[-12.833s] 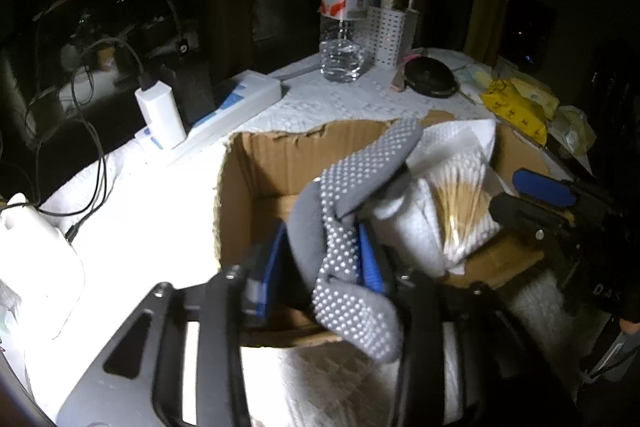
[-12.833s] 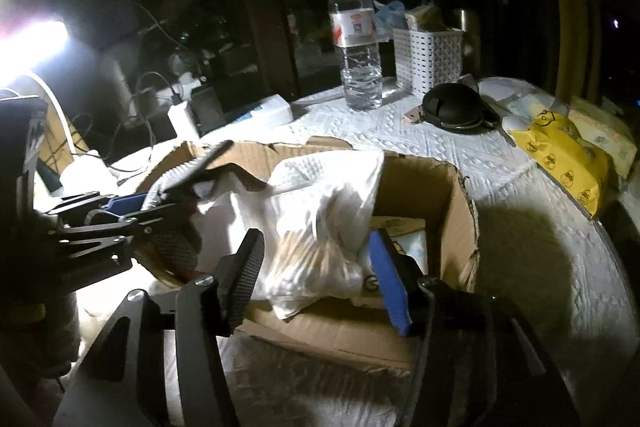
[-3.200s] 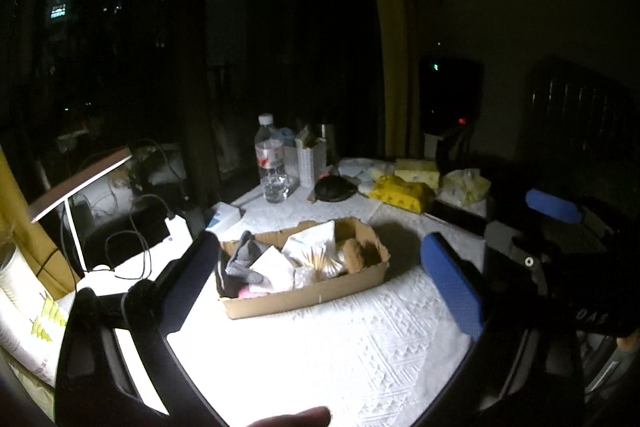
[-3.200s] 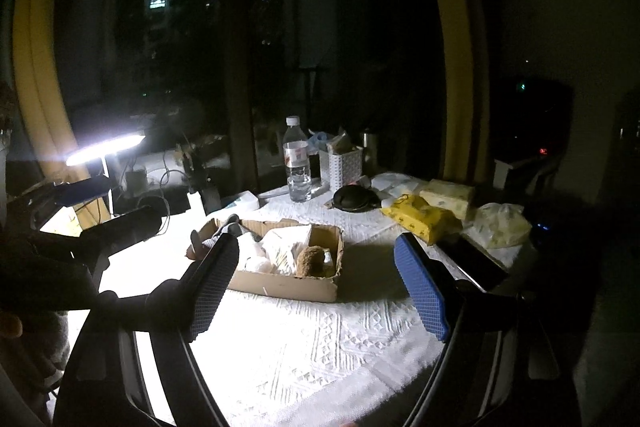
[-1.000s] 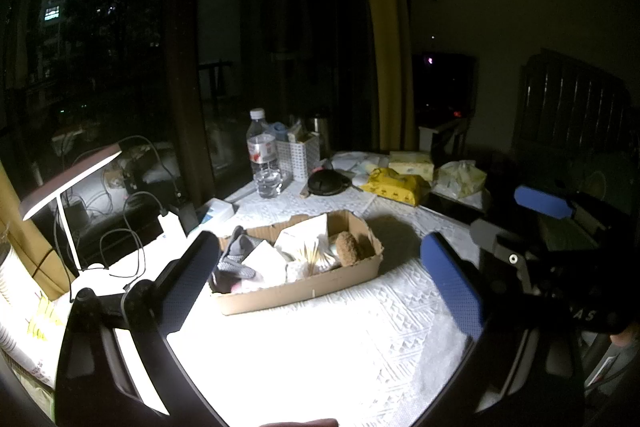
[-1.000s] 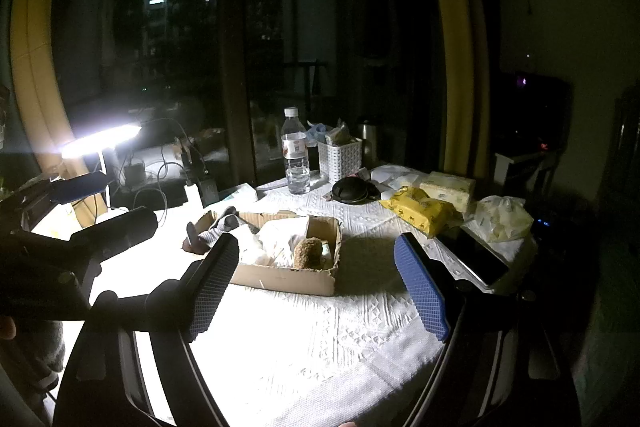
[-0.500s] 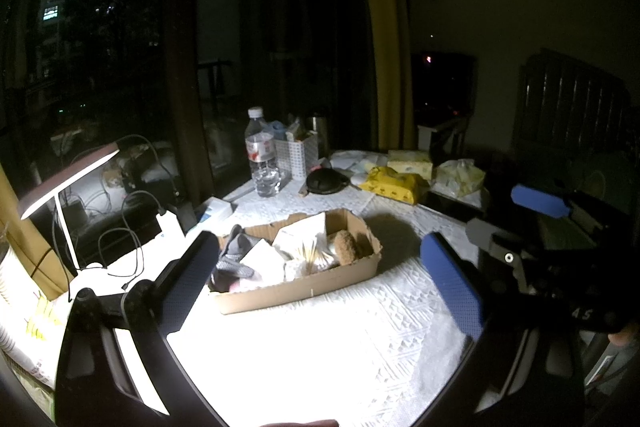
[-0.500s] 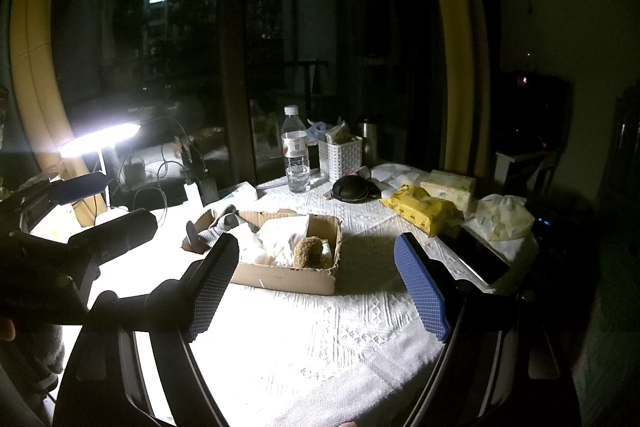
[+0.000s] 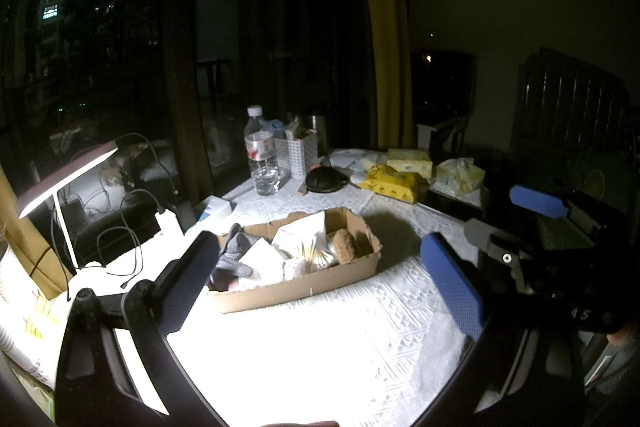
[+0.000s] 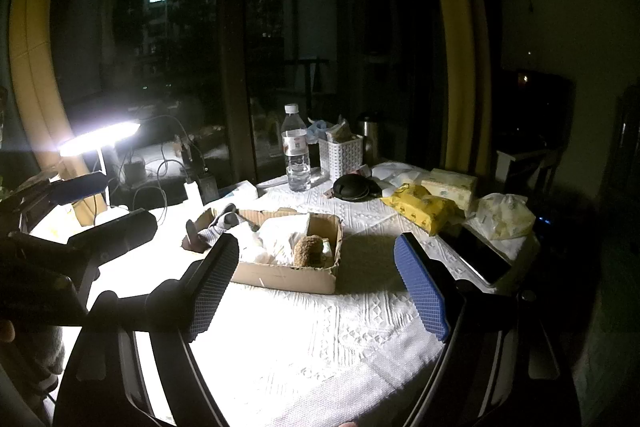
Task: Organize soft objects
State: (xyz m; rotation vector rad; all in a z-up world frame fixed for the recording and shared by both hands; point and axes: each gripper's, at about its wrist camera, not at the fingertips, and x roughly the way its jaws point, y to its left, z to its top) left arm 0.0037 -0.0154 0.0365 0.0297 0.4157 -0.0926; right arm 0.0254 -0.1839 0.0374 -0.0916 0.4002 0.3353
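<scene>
A shallow cardboard box (image 9: 304, 287) sits on the white tablecloth (image 9: 320, 355). In it lie a grey dotted glove (image 9: 236, 255), white soft packs (image 9: 298, 231) and a brown fuzzy item (image 9: 346, 245). The box also shows in the right wrist view (image 10: 288, 273), with the glove (image 10: 222, 221) hanging over its left end and the brown item (image 10: 308, 251) at its right. My left gripper (image 9: 320, 279) is open and empty, held back from the box. My right gripper (image 10: 316, 283) is open and empty, also held back.
A water bottle (image 9: 262, 159), a white basket (image 9: 298, 155), a black round item (image 9: 324, 181), yellow tissue packs (image 9: 394, 181) and a phone (image 10: 480, 257) stand behind and right of the box. A lit desk lamp (image 10: 98, 135), cables and a charger (image 9: 170, 223) are at the left.
Over the earlier frames the glove went from my left gripper into the box and both grippers pulled far back. In the last second nearly nothing moves.
</scene>
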